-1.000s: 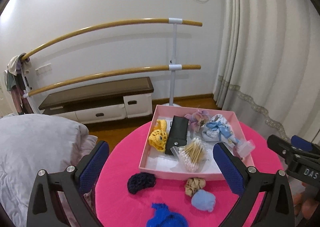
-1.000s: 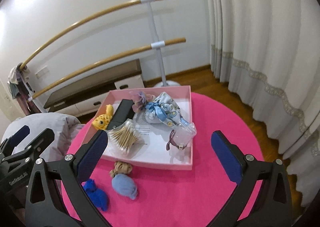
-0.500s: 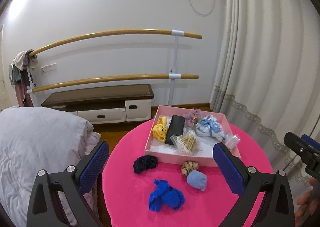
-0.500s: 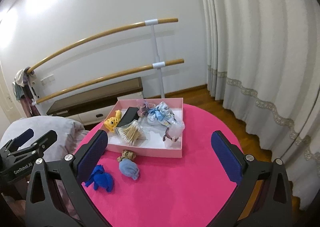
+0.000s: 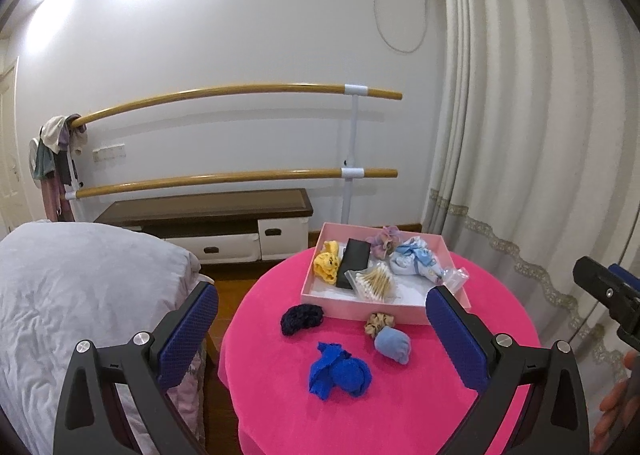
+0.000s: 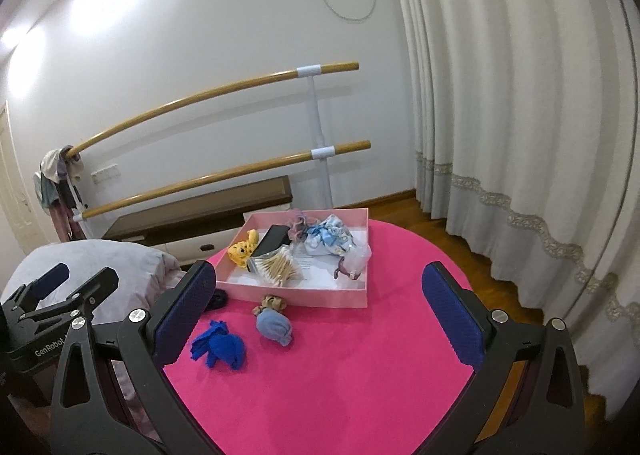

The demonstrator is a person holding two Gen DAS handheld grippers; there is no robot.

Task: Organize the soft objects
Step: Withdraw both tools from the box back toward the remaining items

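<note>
I have my left gripper (image 5: 322, 329) spread wide, its blue pads far apart and nothing between them; it hangs above the near edge of the round pink table (image 5: 420, 407) and touches nothing. My right gripper (image 6: 318, 309) is just as wide and just as empty, hovering over the table on the other side; in the left wrist view I see its tips at the right edge of the frame.

On the cloth in front of me lie four loose soft pieces. The royal blue bundle (image 5: 340, 373) is nearest, the light blue bundle (image 5: 394, 343) sits to its right and touches the tan scrunchie (image 5: 378, 323) just behind it, and the dark navy scrunchie (image 5: 302, 317) lies apart to the left. Beyond them stands the pink tray (image 5: 360, 307), holding a yellow knitted piece (image 5: 328, 267), a black case (image 5: 354, 263), a packet of cotton swabs (image 5: 376, 283), a mauve scrunchie (image 5: 384, 241), a pale blue ribboned pouch (image 5: 416, 261) and a clear plastic bag (image 5: 454, 277) at its right rim.

To the left of the table is a grey pillow (image 5: 76, 295). Behind it all I see two wooden barre rails (image 5: 224, 93) on a white wall, a low dark-topped cabinet (image 5: 208, 215), and long cream curtains (image 5: 532, 135) on the right
</note>
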